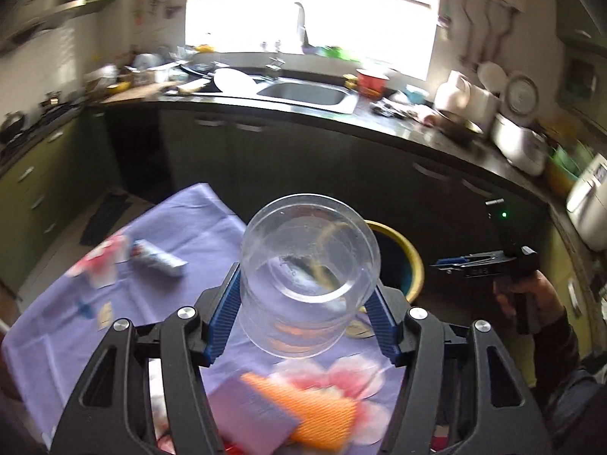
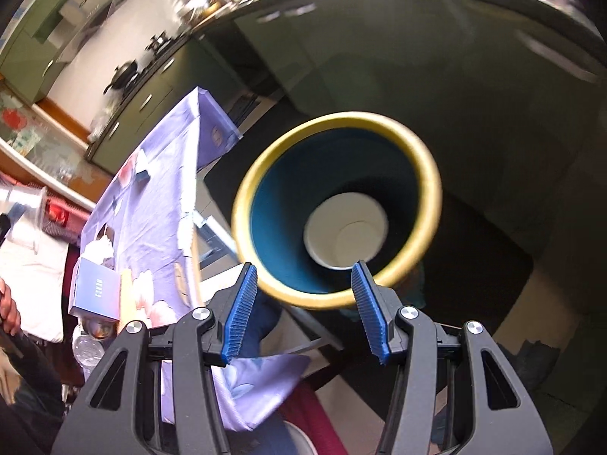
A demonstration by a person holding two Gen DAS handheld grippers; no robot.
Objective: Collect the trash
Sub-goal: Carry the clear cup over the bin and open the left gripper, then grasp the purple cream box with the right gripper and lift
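We have the clear plastic cup (image 1: 309, 276) clamped by its sides in the left claw (image 1: 307, 303), its open mouth tipped up and away from us. The bin (image 1: 408, 261) with the yellow rim peeks out just behind the cup, right of centre in the left wrist view, beyond the edge of the table (image 1: 197, 223). The right claw (image 2: 303, 303) stands released and empty, poised over the bin, where a white cup (image 2: 345, 229) lies at the bottom. Our left claw seems to need to carry on forward and right.
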